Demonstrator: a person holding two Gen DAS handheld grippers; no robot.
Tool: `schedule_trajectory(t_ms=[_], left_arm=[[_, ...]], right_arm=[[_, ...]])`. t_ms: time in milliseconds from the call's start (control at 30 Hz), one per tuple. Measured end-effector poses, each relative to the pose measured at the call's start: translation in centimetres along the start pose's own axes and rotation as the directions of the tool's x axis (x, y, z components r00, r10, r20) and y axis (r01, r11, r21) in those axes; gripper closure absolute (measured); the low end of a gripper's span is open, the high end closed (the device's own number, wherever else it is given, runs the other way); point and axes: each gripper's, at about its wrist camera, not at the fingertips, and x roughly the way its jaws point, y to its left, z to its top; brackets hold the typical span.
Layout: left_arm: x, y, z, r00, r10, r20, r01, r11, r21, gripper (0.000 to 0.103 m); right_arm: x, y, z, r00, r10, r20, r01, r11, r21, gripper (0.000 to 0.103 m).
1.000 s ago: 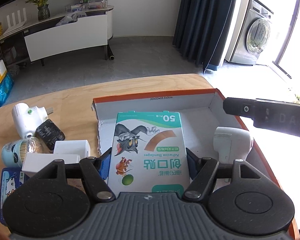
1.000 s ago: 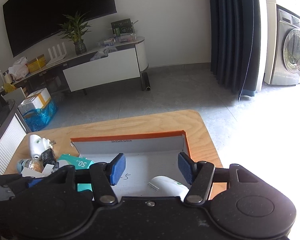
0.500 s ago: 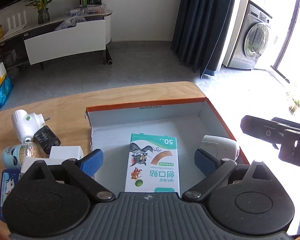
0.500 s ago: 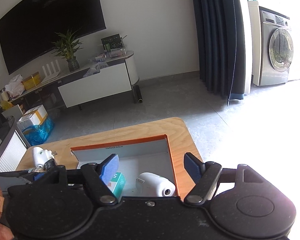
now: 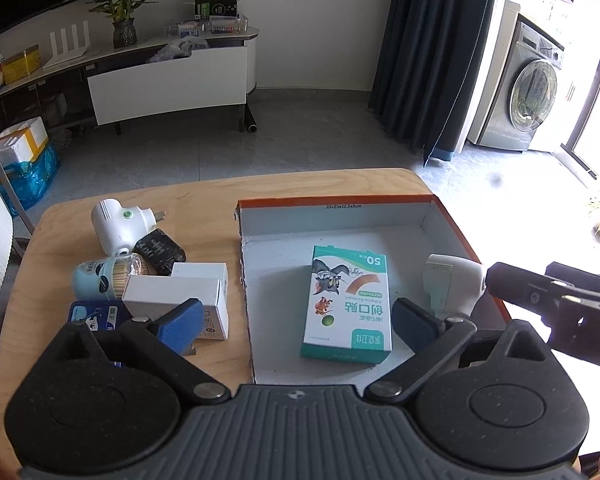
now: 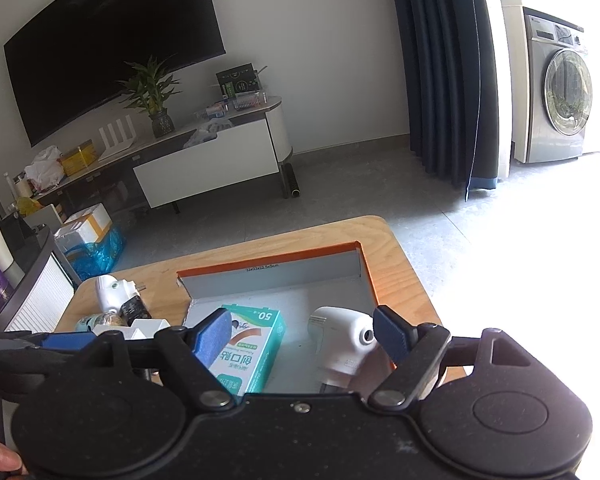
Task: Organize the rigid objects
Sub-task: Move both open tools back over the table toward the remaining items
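The left gripper (image 5: 296,322) is wide open and holds nothing. The bandage box (image 5: 348,303) lies flat right in front of it, inside the orange tray (image 5: 336,201), long side pointing away. The pile still to sort, led by a white carton (image 5: 180,298), sits just to its left, nearest this hand. The right gripper (image 6: 302,334) is open too. Farther off are the wooden table (image 5: 204,208) and the washing machine (image 5: 534,96).

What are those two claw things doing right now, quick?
Left gripper: jaws open, holding nothing, above the bandage box.
Right gripper: jaws open, holding nothing.
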Motion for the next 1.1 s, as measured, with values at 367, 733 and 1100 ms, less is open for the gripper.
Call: schedule_trajectory(t_ms=[367,733,1100], left_arm=[[-1.6,1.7,-1.6,1.000,0.021,0.005,-0.021,0.999,-0.033,0.000],[-2.9,3.6,-2.4,0.999,0.053,0.014,-0.052,0.997,-0.062,0.000],[-3.5,5.7,-3.2,0.997,0.078,0.008,-0.077,0.993,-0.087,0.000]], right_arm=[[-0.9,1.8,-1.2,0.999,0.032,-0.021,-0.033,0.999,-0.022,0.011],[-1.0,4.1,-1.9,0.997,0.071,-0.045,-0.073,0.996,-0.057,0.011],[-0.5,6.1,-2.3,0.992,0.104,-0.069,-0.110,0.990,-0.089,0.011]])
